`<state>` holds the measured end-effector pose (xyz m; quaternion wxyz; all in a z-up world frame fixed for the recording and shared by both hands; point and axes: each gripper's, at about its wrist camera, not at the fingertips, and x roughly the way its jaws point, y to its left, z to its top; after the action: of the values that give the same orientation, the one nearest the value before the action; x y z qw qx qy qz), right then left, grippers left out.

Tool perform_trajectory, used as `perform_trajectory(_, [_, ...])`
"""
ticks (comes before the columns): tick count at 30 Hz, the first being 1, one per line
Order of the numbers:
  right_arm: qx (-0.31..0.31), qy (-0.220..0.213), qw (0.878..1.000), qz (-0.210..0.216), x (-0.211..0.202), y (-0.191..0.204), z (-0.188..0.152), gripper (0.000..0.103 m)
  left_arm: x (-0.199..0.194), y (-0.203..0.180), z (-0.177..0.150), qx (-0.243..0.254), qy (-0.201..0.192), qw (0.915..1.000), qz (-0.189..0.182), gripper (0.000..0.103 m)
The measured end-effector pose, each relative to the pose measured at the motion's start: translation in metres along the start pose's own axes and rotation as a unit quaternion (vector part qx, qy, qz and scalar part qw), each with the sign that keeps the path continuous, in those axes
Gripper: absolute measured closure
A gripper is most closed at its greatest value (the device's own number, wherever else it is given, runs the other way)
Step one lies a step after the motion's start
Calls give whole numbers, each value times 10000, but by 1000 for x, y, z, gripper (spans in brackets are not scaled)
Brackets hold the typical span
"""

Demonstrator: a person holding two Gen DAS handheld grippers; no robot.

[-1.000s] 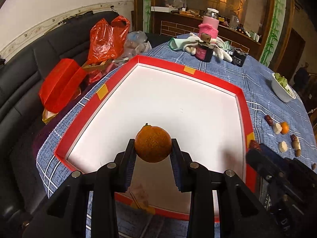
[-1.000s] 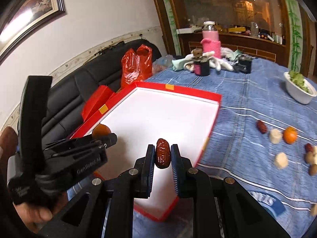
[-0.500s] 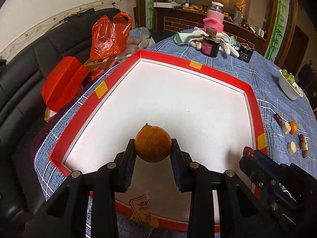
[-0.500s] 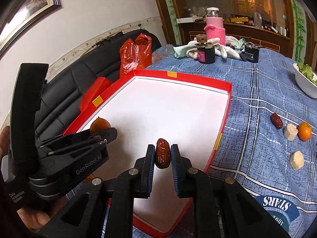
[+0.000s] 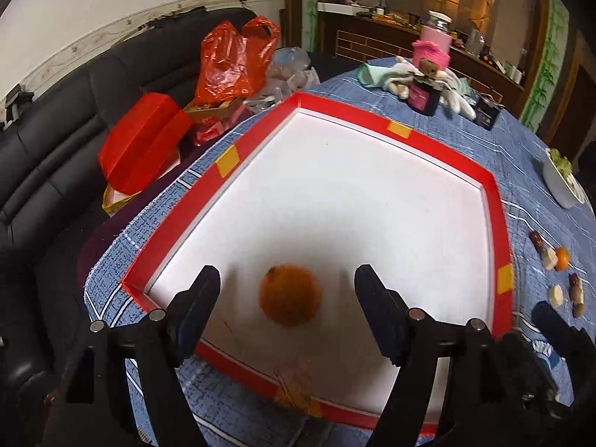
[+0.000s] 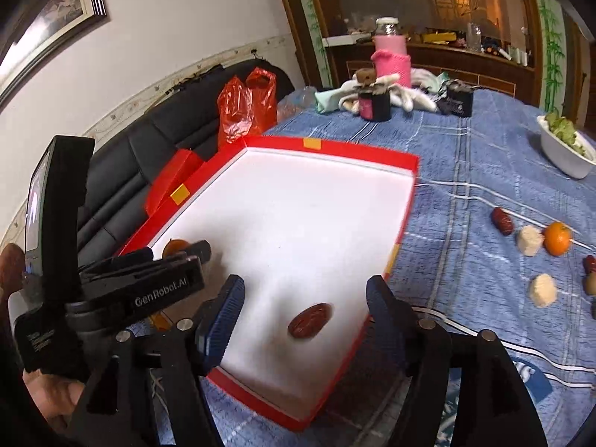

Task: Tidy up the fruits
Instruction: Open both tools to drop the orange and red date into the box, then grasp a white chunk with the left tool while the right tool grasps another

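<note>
Released since a second ago: orange (image 5: 290, 295) and red date (image 6: 310, 321), each pinched between pads back then, now both free, blurred, over the white floor of the red-rimmed tray (image 5: 376, 123). Orange between the spread fingers of the left hand-held gripper (image 5: 287, 294), touching neither pad, near the tray's near left corner. Date between the fingers of the right hand-held gripper (image 6: 305, 309), clear of both pads, near the tray's near right edge. Both sets of jaws opening, wide apart. Whether either fruit already rests on the tray floor: cannot tell through the blur.

Seen from the right wrist: left hand-held gripper's body just left, orange peeking behind its tip. Right of the tray on the blue checked tabletop (image 6: 465, 171): a second date (image 6: 501, 220), two pale chunks (image 6: 529, 240), another small orange (image 6: 557, 238), well apart from the tray. Farther right, white bowl of greens (image 6: 566, 151). At the far edge, pink-sleeved bottle (image 6: 391, 56), dark jar (image 6: 374, 102), cloths. Beyond the tabletop's left side, black sofa (image 5: 67, 130) with red plastic bag (image 5: 231, 63) and red box (image 5: 141, 149).
</note>
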<state>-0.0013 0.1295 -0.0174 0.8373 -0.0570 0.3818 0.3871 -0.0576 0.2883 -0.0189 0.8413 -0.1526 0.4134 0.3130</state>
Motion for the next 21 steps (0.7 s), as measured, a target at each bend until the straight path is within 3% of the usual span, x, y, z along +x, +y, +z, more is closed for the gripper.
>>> perform_trajectory(5, [246, -512, 9982, -183, -55, -35, -14, 33, -22, -12, -5, -27, -307, 9994, -152, 28])
perform_trajectory(11, [895, -772, 9882, -970, -129, -119, -60, 33, -56, -57, -23, 387, -639, 9945, -730, 28])
perform_trajectory(15, [1491, -515, 9729, -1688, -153, -182, -99, 32, -79, -110, -55, 1355, -759, 9798, -1258, 28])
perform_trajectory(19, [1756, -395, 9676, -1773, -159, -207, -116, 34, -90, -152, -93, 2282, -754, 9597, -1457, 28])
perform_trajectory(21, [1717, -348, 9698, -1700, -157, -208, -113, 35, -92, -162, -104, 2494, -683, 9534, -1556, 28])
